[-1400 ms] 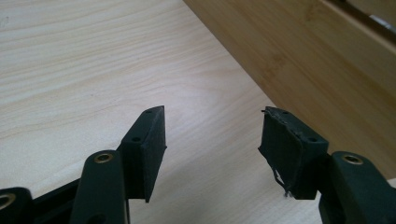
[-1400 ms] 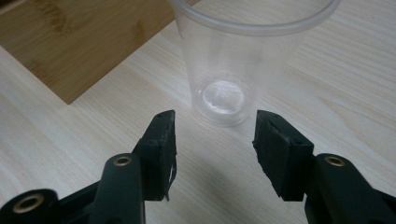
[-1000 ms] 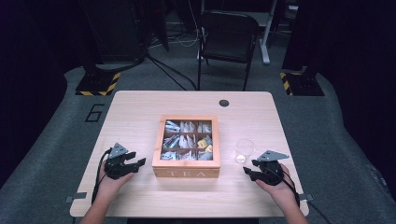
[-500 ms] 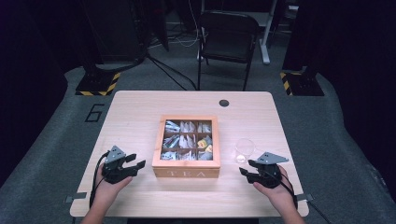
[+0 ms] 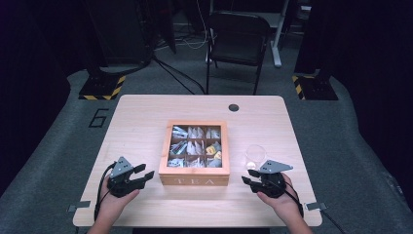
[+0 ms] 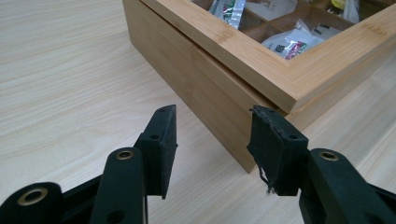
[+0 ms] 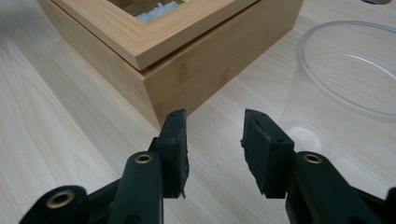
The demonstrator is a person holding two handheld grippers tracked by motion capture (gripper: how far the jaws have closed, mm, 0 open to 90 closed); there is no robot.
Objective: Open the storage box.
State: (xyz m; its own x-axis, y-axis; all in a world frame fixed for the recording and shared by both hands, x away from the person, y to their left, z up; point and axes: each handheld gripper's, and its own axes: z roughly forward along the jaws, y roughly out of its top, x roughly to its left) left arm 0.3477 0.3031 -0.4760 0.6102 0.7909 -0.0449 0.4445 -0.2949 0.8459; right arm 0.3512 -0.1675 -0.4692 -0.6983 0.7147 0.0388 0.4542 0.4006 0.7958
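A pale wooden table (image 5: 146,117) is seen from above, and at its middle a bamboo tea box (image 5: 195,151) stands, nearer the person's edge than the far one. The box is judged stiff and fairly heavy for its bulk, with smooth sides that could slip between flat pads. Its lid (image 6: 261,60) is a framed window lying shut on the base, with a thin seam below its overhanging lip. That lip, at a front corner, is judged the best place to take hold if the lid is to be raised; the body would be better steadied from the side. Through the window, nine compartments are seen, filled with tea sachets (image 5: 181,146), mostly silver and white, with a few yellow ones toward the right. These are judged light, soft and crinkly, best pinched by an edge.

A clear plastic cup (image 7: 355,79) stands just right of the box. It is judged thin, light and easily tipped or crushed, so a gentle grip on the rim would be called for.

The left gripper (image 5: 139,176) is held low near the box's front left corner, jaws parted moderately and empty. The right gripper (image 5: 249,179) is held near the front right corner, close to the cup, jaws likewise parted and empty.

"TEA" (image 5: 195,181) is read on the box front. A "6" (image 5: 99,118) is marked on the floor. Print on the sachets is too small to be read.
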